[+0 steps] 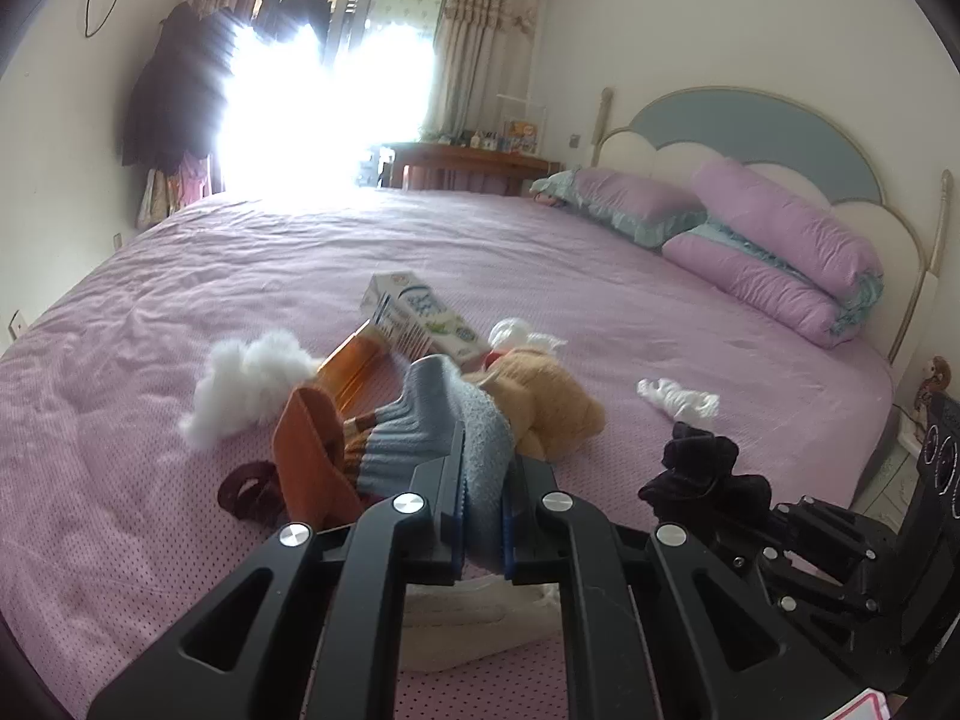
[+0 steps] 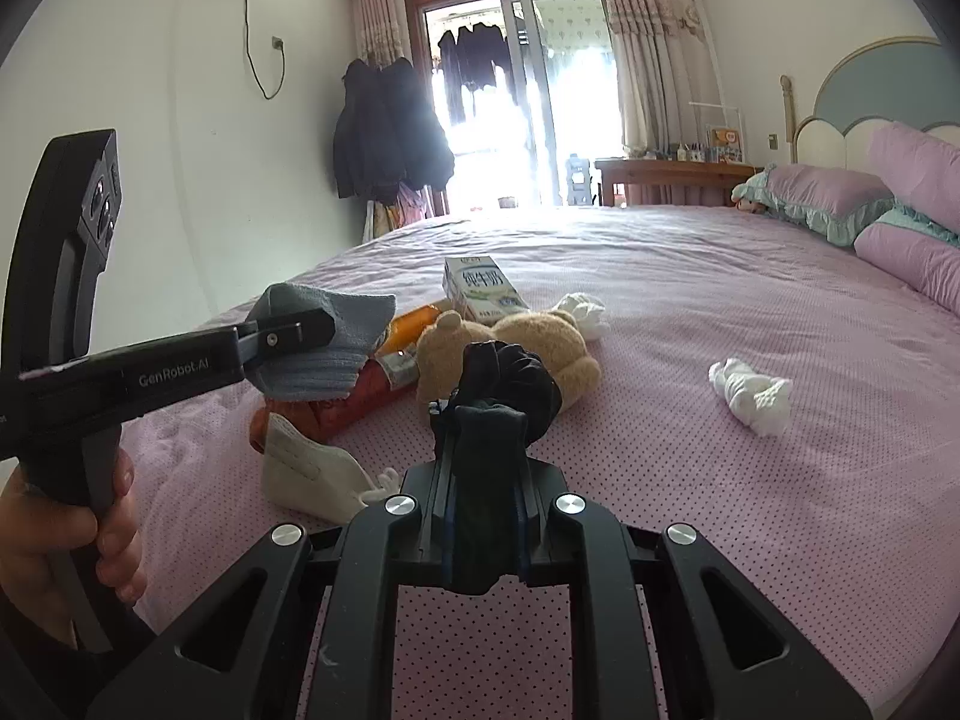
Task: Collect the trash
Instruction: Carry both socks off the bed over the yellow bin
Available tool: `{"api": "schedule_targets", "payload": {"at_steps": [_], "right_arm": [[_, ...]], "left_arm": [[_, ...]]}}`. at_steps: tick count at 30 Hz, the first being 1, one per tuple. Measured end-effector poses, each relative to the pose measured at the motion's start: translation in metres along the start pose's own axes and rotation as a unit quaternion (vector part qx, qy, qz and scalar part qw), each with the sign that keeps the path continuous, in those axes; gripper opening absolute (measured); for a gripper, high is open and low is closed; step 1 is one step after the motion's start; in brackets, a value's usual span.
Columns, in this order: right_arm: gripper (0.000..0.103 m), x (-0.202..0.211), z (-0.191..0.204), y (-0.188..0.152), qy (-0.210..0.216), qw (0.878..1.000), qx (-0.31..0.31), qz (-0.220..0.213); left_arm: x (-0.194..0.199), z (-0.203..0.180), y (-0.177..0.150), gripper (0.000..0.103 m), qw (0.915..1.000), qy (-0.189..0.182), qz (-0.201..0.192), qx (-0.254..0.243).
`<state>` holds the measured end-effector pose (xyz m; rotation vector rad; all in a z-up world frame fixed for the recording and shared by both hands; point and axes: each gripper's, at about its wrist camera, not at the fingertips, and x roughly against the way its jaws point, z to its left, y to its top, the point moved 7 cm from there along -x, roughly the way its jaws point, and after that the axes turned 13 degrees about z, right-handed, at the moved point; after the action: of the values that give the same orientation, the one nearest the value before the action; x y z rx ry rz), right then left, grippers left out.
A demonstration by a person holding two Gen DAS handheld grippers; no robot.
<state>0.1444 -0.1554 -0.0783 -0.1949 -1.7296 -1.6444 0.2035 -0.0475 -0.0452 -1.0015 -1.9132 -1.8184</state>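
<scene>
Both grippers are loaded: left gripper (image 1: 483, 516) has its jaws clamped on a grey-blue sock (image 1: 456, 420), right gripper (image 2: 483, 516) has its jaws clamped on a dark sock (image 2: 498, 396). Neither looks like trash — likely laundry being cleared off the pile.

Actual trash sits on the bed (image 2: 720, 510): milk carton (image 2: 483, 291) lying at the far side of the heap, crumpled white tissue (image 2: 750, 393) off alone to the right, another white wad (image 2: 582, 309) just beside the teddy bear (image 2: 510, 348), and a white mask (image 2: 306, 468) near the front edge under the left gripper. Orange wrapper (image 2: 411, 321) is wedged between bear and carton.

Risks:
- Both jaws occupied — nothing can be picked until a sock is put down.
- Grey-blue sock hangs over the heap; a loose end could drag the wrapper or mask off the bed.
- Dark sock bunches in front of the right wrist view, hiding part of the bear and what's behind.
- White fluff (image 1: 252, 378) could pass for tissue; can't tell which it is.
</scene>
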Motion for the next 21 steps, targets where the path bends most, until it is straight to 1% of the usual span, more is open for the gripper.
{"api": "schedule_targets", "payload": {"at_steps": [2,11,16,19,21], "right_arm": [[0.014,0.010,0.001,0.003,-0.003,1.000,0.003,-0.009],[0.014,0.063,-0.003,0.009,-0.027,0.998,0.002,-0.048],[0.014,0.097,-0.014,0.003,-0.047,0.997,-0.011,-0.064],[0.014,0.116,-0.019,-0.005,-0.062,0.996,-0.017,-0.069],[0.014,0.127,-0.024,-0.011,-0.067,0.995,-0.024,-0.071]], "left_arm": [[0.010,-0.005,0.006,0.009,0.9999,0.002,-0.011,-0.005],[0.050,-0.044,0.021,0.009,0.9975,-0.026,-0.054,-0.039],[0.069,-0.066,0.031,0.009,0.9946,-0.042,-0.077,-0.056],[0.082,-0.081,0.036,0.009,0.9926,-0.062,-0.083,-0.064],[0.092,-0.096,0.033,0.009,0.9904,-0.075,-0.087,-0.078]]}}
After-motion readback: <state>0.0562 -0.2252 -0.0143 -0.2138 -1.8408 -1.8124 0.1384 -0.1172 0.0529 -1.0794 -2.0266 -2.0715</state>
